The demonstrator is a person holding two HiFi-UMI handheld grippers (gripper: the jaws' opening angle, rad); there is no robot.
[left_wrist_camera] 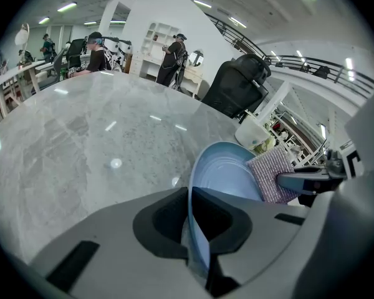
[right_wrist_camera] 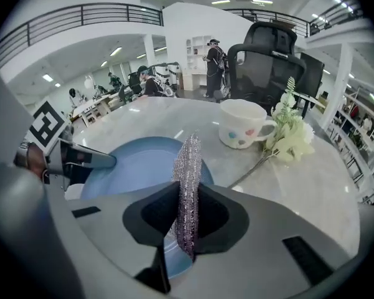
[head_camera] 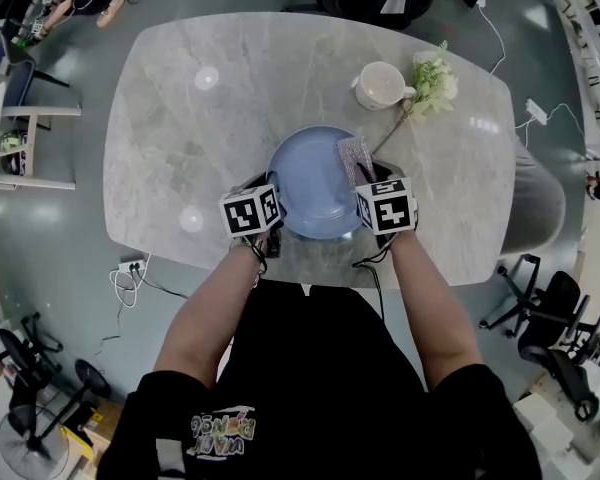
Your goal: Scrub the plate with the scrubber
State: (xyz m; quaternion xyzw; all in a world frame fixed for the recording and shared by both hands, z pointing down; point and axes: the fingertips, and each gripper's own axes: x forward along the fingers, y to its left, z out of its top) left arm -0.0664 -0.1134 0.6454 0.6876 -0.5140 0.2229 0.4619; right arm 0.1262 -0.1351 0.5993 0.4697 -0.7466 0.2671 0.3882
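Observation:
A light blue plate [head_camera: 315, 181] rests on the marble table [head_camera: 210, 138], close to its near edge. My left gripper [head_camera: 263, 200] is shut on the plate's left rim [left_wrist_camera: 191, 229], which runs between its jaws in the left gripper view. My right gripper [head_camera: 372, 184] is shut on a silvery mesh scrubber [head_camera: 355, 158], held on edge between the jaws in the right gripper view [right_wrist_camera: 188, 192]. The scrubber [left_wrist_camera: 273, 174] hangs over the plate's right side [right_wrist_camera: 137, 164]; I cannot tell whether it touches the surface.
A white mug [head_camera: 382, 85] with coloured dots [right_wrist_camera: 243, 128] stands beyond the plate at the back right. A pale flower sprig [head_camera: 428, 80] lies beside it, stem pointing towards the plate. Office chairs [head_camera: 545, 303] and cables surround the table.

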